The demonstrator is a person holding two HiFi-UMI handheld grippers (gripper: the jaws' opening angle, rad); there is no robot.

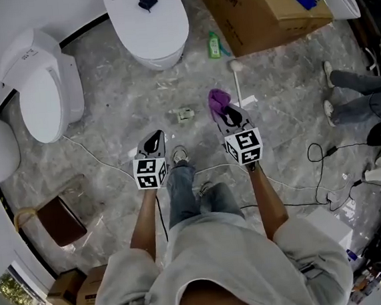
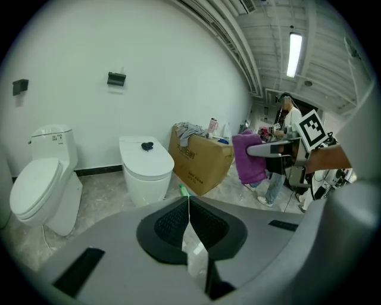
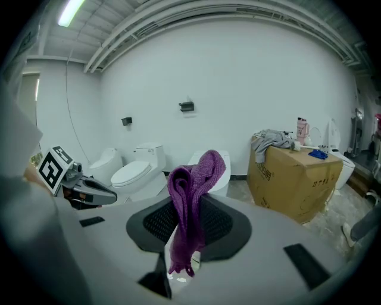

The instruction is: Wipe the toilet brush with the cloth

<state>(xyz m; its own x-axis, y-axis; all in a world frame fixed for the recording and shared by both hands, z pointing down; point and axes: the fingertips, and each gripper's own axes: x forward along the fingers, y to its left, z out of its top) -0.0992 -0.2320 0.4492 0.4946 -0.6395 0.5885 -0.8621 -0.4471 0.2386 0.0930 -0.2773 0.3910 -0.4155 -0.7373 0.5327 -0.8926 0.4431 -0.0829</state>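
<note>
A white toilet brush (image 1: 237,82) lies on the marble floor, its round head pointing away from me. My right gripper (image 1: 230,116) hovers just short of its handle end, shut on a purple cloth (image 1: 217,101). In the right gripper view the cloth (image 3: 191,196) bunches above the jaws and hangs down between them. My left gripper (image 1: 153,138) is held level to the left, apart from the brush; its pads (image 2: 178,221) meet with nothing between them. The left gripper view also catches the right gripper (image 2: 275,149) with the cloth (image 2: 248,158).
Straight ahead stands a white toilet (image 1: 148,20), with two more toilets (image 1: 42,89) to the left. A cardboard box (image 1: 262,9) and a green bottle (image 1: 214,45) sit ahead on the right. Cables (image 1: 316,170) cross the floor, another person's legs (image 1: 356,95) are at right, and a brown bin (image 1: 57,220) is at left.
</note>
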